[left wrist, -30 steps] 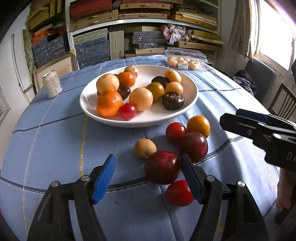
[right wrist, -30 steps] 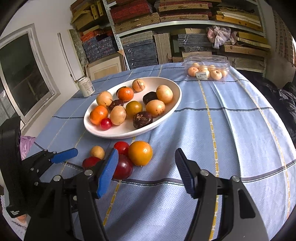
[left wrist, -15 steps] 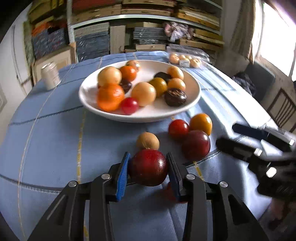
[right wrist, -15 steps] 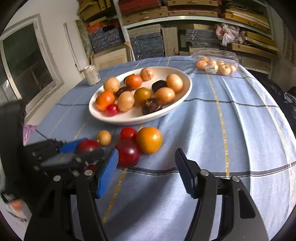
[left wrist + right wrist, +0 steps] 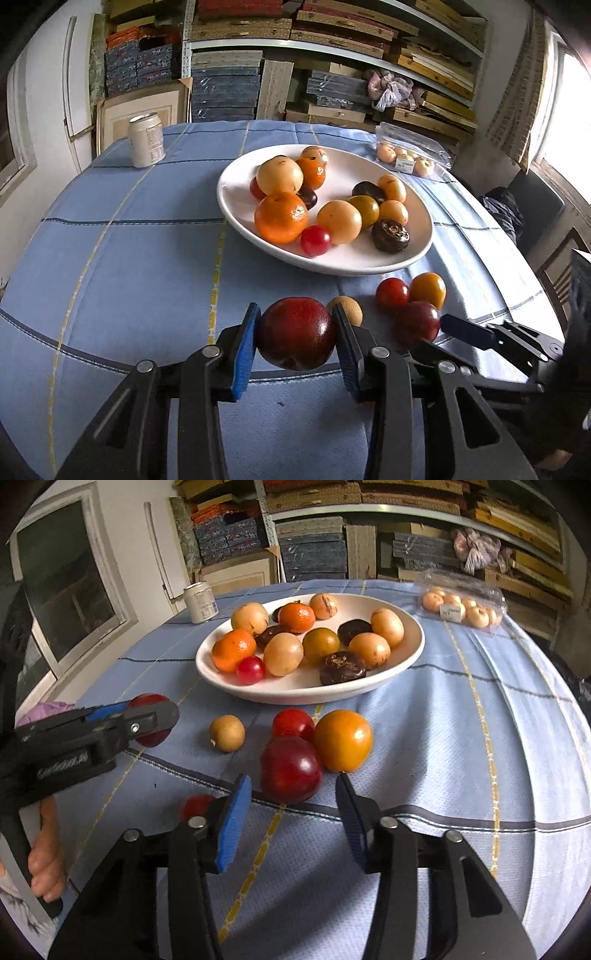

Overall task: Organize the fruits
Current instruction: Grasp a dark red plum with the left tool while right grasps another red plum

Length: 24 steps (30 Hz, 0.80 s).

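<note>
My left gripper [image 5: 295, 332] is shut on a dark red plum [image 5: 296, 333] and holds it above the blue tablecloth, in front of the white plate [image 5: 369, 264] of mixed fruit. It shows in the right wrist view [image 5: 149, 720] too. My right gripper [image 5: 291, 794] is open, its pads on either side of a second dark red plum [image 5: 290, 770] on the cloth. Beside that plum lie an orange-yellow fruit [image 5: 342, 740], a red tomato [image 5: 293, 723], a small tan fruit [image 5: 226, 733] and a small red fruit [image 5: 195, 805].
A drinks can [image 5: 146, 140] stands at the far left of the table. A clear box of small fruit [image 5: 410, 158] lies at the far right. Shelves of stacked boards fill the back wall. A chair [image 5: 561, 273] stands at the right.
My left gripper closed on the dark red plum and lifted it off the cloth. My right gripper moved forward and down around the second plum.
</note>
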{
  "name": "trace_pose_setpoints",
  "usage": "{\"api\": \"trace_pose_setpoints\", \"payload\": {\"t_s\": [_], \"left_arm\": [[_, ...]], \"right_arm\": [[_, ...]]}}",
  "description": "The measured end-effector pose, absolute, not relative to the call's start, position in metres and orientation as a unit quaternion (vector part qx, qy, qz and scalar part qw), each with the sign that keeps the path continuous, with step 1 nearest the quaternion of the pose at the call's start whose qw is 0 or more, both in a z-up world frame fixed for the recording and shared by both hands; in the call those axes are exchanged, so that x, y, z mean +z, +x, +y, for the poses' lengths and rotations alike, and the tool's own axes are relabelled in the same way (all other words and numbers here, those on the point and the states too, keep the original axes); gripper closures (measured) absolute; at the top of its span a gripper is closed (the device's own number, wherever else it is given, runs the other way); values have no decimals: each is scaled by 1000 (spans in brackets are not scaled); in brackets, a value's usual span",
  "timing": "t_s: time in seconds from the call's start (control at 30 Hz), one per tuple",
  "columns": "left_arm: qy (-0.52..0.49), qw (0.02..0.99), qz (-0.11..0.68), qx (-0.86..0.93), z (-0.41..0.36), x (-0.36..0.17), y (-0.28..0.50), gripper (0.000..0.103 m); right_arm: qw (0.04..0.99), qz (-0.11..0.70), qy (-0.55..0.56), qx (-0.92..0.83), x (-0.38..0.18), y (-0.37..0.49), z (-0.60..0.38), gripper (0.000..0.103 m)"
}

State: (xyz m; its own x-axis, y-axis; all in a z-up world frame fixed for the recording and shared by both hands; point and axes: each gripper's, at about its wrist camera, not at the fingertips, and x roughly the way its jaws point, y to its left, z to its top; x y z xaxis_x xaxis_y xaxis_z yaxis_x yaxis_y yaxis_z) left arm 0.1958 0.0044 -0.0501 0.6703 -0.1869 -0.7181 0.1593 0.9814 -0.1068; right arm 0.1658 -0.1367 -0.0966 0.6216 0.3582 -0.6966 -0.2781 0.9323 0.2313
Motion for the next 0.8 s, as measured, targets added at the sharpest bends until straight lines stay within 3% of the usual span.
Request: {"api": "trace_pose_setpoints", "payload": {"t_s": [0.1, 0.8], "left_arm": [[-18, 913, 396, -97, 4, -51, 196, 63], [3, 911, 403, -87, -1, -59, 197, 63]], "right_arm": [[896, 401, 62, 181, -98, 169, -136, 66], [890, 399, 104, 196, -96, 171, -145, 67]]}}
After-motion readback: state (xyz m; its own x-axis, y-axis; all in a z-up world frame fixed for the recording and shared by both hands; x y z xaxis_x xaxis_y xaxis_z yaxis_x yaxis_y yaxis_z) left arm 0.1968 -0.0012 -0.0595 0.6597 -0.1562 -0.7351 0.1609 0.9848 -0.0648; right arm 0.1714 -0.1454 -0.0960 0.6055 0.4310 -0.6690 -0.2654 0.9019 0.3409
